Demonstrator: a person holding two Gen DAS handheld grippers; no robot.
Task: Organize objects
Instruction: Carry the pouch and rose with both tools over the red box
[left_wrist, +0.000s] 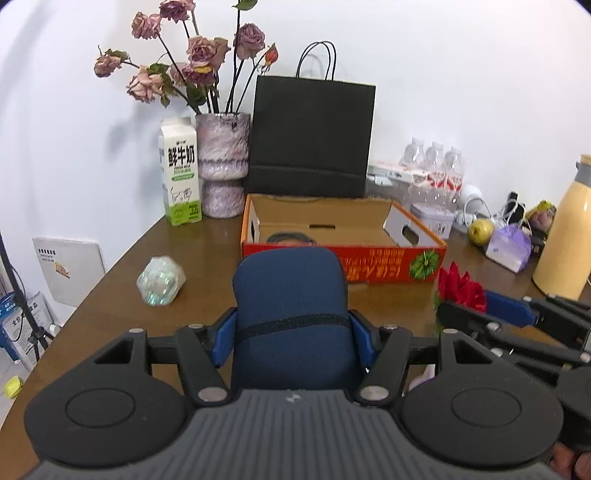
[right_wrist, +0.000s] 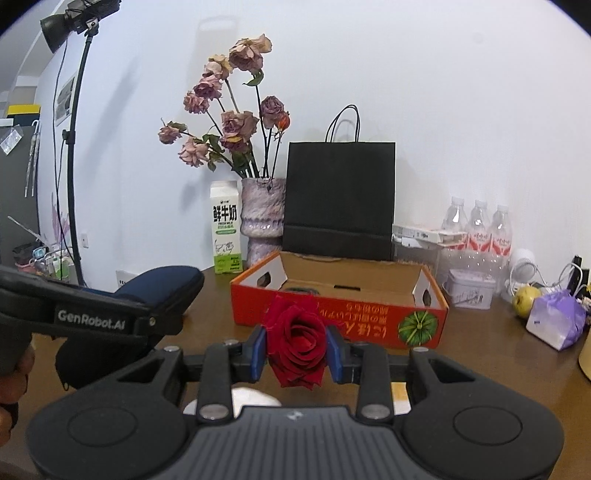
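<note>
My left gripper (left_wrist: 293, 332) is shut on a dark blue zippered case (left_wrist: 291, 295), held up above the brown table in front of the open orange cardboard box (left_wrist: 343, 258). In the right wrist view that case (right_wrist: 162, 284) shows at the left, held by the left gripper. My right gripper (right_wrist: 295, 349) is shut on a red rose (right_wrist: 297, 343), also raised before the orange box (right_wrist: 332, 317). From the left wrist view the rose (left_wrist: 460, 286) appears at the right in the right gripper's fingers. The box holds a dark round object, mostly hidden.
A milk carton (left_wrist: 180, 173), a vase of dried roses (left_wrist: 222, 162) and a black paper bag (left_wrist: 312, 136) stand behind the box. A shiny wrapped ball (left_wrist: 160, 280) lies at left. Water bottles (left_wrist: 436, 166), a tin, an apple (left_wrist: 480, 230), a purple pouch and a yellow thermos (left_wrist: 565, 232) crowd the right.
</note>
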